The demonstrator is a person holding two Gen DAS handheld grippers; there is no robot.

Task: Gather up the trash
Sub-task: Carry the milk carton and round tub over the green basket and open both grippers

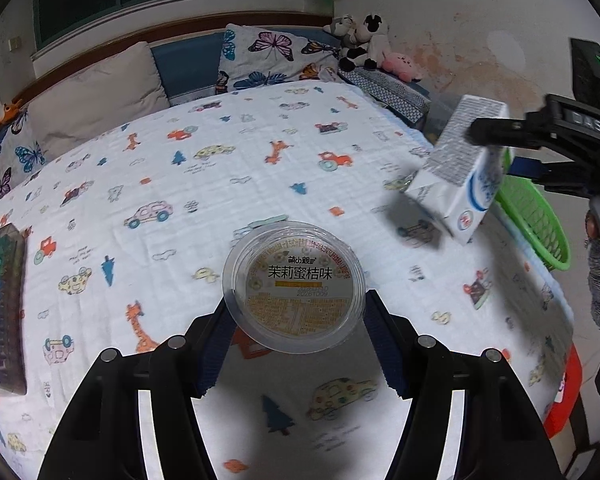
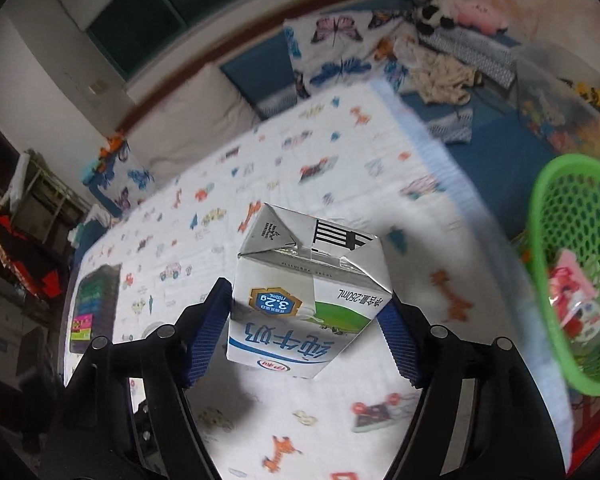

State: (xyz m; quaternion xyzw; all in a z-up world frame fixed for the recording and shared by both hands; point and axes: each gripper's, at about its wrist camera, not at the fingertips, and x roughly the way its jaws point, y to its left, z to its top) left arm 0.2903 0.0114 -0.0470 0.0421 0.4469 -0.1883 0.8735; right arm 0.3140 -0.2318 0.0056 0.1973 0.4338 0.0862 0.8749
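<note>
My left gripper (image 1: 294,312) is shut on a clear round plastic cup (image 1: 294,286) with an orange printed lid, held above the bed's patterned sheet (image 1: 220,184). My right gripper (image 2: 308,312) is shut on a white 250 mL milk carton (image 2: 308,292), held upside down above the bed. The carton also shows in the left wrist view (image 1: 460,172) at the right, with the right gripper (image 1: 496,132) clamped on it. A green mesh basket (image 2: 576,264) holding wrappers stands at the bed's right edge, just right of the carton; it shows in the left wrist view (image 1: 536,220) too.
A dark flat packet (image 1: 0,312) lies on the sheet at the left. Pillows (image 1: 272,56) and plush toys (image 1: 364,44) line the head of the bed. A blue mat with toys (image 2: 512,136) lies beyond the bed's right edge. Shelves (image 2: 24,240) stand at far left.
</note>
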